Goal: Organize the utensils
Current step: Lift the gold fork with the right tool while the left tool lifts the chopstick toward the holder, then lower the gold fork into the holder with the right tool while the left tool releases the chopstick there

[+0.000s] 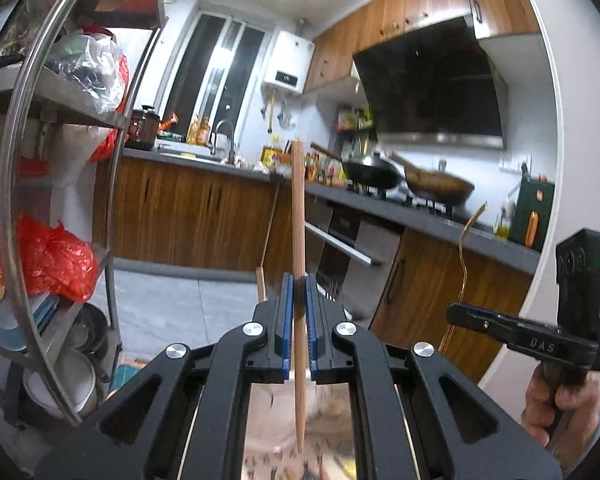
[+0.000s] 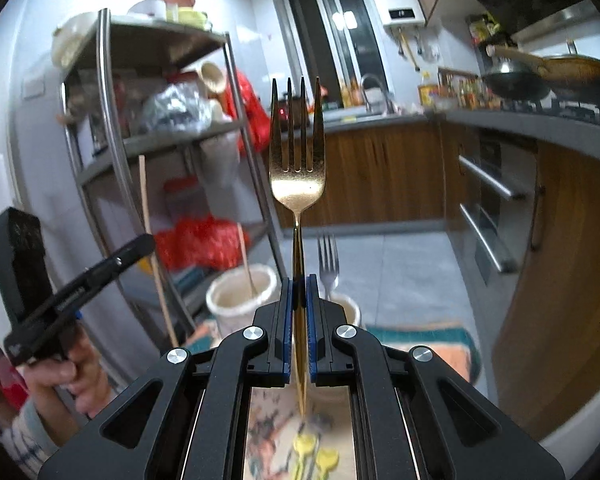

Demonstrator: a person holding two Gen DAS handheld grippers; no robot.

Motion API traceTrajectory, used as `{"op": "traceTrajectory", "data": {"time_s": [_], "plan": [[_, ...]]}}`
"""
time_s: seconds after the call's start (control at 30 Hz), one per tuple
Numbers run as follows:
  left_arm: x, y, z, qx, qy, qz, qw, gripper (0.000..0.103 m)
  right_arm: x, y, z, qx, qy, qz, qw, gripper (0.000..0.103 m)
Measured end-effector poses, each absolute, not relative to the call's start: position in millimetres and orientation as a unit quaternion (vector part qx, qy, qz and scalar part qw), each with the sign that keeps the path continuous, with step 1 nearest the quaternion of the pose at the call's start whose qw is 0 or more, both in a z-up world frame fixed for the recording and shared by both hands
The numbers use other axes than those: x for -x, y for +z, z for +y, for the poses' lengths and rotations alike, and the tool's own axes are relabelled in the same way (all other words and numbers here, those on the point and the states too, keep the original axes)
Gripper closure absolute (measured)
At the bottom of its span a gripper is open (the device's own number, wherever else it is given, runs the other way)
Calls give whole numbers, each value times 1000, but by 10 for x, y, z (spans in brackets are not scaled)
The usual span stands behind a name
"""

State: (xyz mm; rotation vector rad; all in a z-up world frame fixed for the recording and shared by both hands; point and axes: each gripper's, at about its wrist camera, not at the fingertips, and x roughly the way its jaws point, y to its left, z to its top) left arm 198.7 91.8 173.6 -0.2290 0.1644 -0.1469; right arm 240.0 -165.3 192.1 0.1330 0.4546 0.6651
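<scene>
My left gripper (image 1: pixel 299 292) is shut on a wooden chopstick (image 1: pixel 298 216) that stands upright between the blue pads. My right gripper (image 2: pixel 299 294) is shut on a gold fork (image 2: pixel 297 152), tines up. The fork also shows at the right of the left wrist view (image 1: pixel 465 256), and the chopstick at the left of the right wrist view (image 2: pixel 148 232). Below the right gripper stand a white holder (image 2: pixel 240 296) with another chopstick (image 2: pixel 245 256) in it and a second holder (image 2: pixel 346 308) with a silver fork (image 2: pixel 328 260) in it.
A metal shelf rack (image 2: pixel 112 128) with bags and bowls stands on the left. Wooden cabinets and a grey counter (image 1: pixel 440 220) with two woks (image 1: pixel 436 186) run along the right. A patterned cloth (image 2: pixel 420 344) lies under the holders.
</scene>
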Motion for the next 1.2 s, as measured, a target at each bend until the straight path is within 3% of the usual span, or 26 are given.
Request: {"op": "traceTrajectory", "data": {"time_s": [0.33,0.83,1.2], "plan": [[-2413,1819,914,140,-77,46,986,97,-2747,2076,-1617,-97,320,181,925,96],[-2659,1864,936,122,-55,-4,991,97,-3025,1825,-1385,-82,304,198,928,96],[-2812,1197,749,59,-31,53,996,97,-3086,1463,-1058,-30,298,237,924,96]]}}
